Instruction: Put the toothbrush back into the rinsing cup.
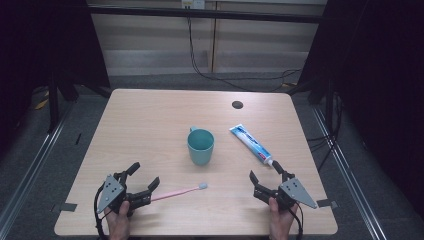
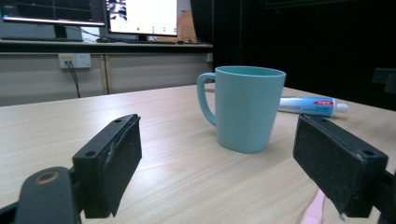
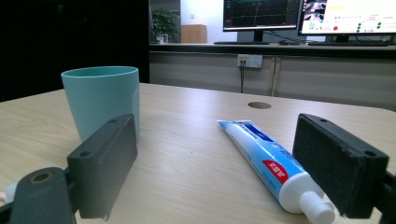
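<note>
Left gripper (image 1: pixel 142 181): near left edge of pale wooden table (image 1: pixel 150 120), jaws spread wide, nothing gripped; pads straddling handle end of slim pink plastic toothbrush (image 1: pixel 177 191), apparently poised for a pick-up.
Right gripper (image 1: pixel 265 176): near right, jaws equally wide apart, empty; aimed at capped end of white-and-blue toothpaste tube (image 1: pixel 251 144), likely lined up for a grasp.
Toothbrush: flat on table, handle toward left gripper, grey bristle head pointing right, near side of mug.
Toothpaste tube: lying diagonally right of mug, white screw cap nearest right gripper, flat crimped end farther off.
Teal plastic mug (image 1: pixel 200 146): upright at table centre, open mouth, handle on far left side; probable destination for brush.
Round cable hole (image 1: pixel 237 104): far right of table.
</note>
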Demonstrator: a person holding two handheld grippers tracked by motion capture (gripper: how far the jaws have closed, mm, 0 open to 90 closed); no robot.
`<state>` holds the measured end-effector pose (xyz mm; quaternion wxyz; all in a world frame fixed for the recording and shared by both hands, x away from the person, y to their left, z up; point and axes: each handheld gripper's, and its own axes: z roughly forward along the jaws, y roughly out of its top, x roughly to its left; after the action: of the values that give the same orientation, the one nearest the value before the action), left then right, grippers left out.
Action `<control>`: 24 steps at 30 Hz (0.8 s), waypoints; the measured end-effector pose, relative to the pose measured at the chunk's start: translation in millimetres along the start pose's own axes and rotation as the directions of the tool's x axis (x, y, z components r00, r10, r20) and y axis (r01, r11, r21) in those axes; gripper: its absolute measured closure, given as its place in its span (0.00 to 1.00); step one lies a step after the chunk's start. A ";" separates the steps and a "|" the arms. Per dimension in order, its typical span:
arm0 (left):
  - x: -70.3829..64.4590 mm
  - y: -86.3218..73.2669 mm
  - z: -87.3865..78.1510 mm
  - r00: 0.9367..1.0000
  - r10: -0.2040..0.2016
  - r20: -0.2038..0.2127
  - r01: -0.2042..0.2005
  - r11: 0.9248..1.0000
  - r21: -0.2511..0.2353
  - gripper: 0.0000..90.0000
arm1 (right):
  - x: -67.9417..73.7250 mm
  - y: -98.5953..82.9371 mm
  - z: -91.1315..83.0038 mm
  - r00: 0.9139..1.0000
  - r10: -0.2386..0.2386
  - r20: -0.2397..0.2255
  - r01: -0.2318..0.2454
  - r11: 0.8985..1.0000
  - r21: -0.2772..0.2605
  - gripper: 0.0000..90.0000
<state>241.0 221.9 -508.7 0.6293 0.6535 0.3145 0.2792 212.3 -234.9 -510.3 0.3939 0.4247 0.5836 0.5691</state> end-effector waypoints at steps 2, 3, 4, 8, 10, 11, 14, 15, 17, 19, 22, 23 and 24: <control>-1.5 0.3 1.3 1.000 0.007 0.002 -0.007 1.000 0.009 0.17 | 0.0 -0.1 -0.1 1.000 0.002 0.006 -0.002 1.000 -0.003 0.14; -1.5 0.3 1.3 1.000 0.007 0.002 -0.007 1.000 0.009 0.17 | 0.0 -0.1 -0.1 1.000 0.002 0.006 -0.002 1.000 -0.003 0.14; -1.0 0.3 1.0 1.000 0.006 0.012 -0.006 1.000 0.009 0.17 | -0.4 -0.3 -1.1 1.000 0.009 0.014 -0.009 1.000 -0.008 0.14; -0.4 -0.5 -1.3 1.000 -0.001 0.007 0.001 1.000 -0.012 0.17 | 0.5 -0.6 -1.6 1.000 -0.005 0.011 0.006 1.000 -0.017 0.14; -0.4 -0.5 -1.0 1.000 -0.003 0.008 0.003 1.000 -0.015 0.17 | 0.7 -0.8 -2.0 1.000 -0.002 0.019 0.002 1.000 -0.022 0.14; 0.4 0.0 -0.5 1.000 0.008 0.005 -0.008 1.000 -0.008 0.17 | 0.5 -0.8 -2.0 1.000 0.000 0.021 0.000 1.000 -0.023 0.14; -0.3 1.4 2.7 1.000 -0.018 0.004 0.018 0.999 0.035 0.17 | 0.6 -0.6 -1.4 1.000 -0.002 0.023 0.002 1.000 -0.017 0.15; -0.9 1.9 4.4 1.000 -0.022 0.009 0.021 0.999 0.047 0.17 | 0.5 -0.4 -1.2 1.000 -0.002 0.023 0.002 1.000 -0.013 0.15; -2.5 3.7 6.5 1.000 -0.017 0.012 0.016 0.996 0.084 0.17 | 0.1 -0.3 -1.3 1.000 0.003 0.023 -0.003 1.000 -0.010 0.15; -3.5 6.2 6.6 1.000 -0.009 0.016 0.007 0.994 0.107 0.18 | 0.1 -0.4 -1.4 1.000 0.006 0.025 -0.006 1.000 -0.012 0.15; -2.6 9.9 5.7 1.000 -0.007 0.021 0.004 0.992 0.125 0.19 | 0.3 -0.4 -1.2 1.000 0.003 0.026 -0.002 1.000 -0.012 0.15; -1.9 12.2 5.2 1.000 -0.011 0.023 0.007 0.991 0.133 0.20 | 0.8 -0.2 -0.7 1.000 -0.001 0.028 0.001 1.000 -0.008 0.15; -1.7 14.1 4.8 1.000 -0.007 0.022 0.004 0.990 0.143 0.20 | 0.8 -0.2 -0.7 1.000 -0.001 0.028 0.001 1.000 -0.008 0.15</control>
<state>244.3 217.4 -494.8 0.5852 0.6992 0.3284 0.2466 211.4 -234.4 -510.4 0.4038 0.4307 0.5761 0.5653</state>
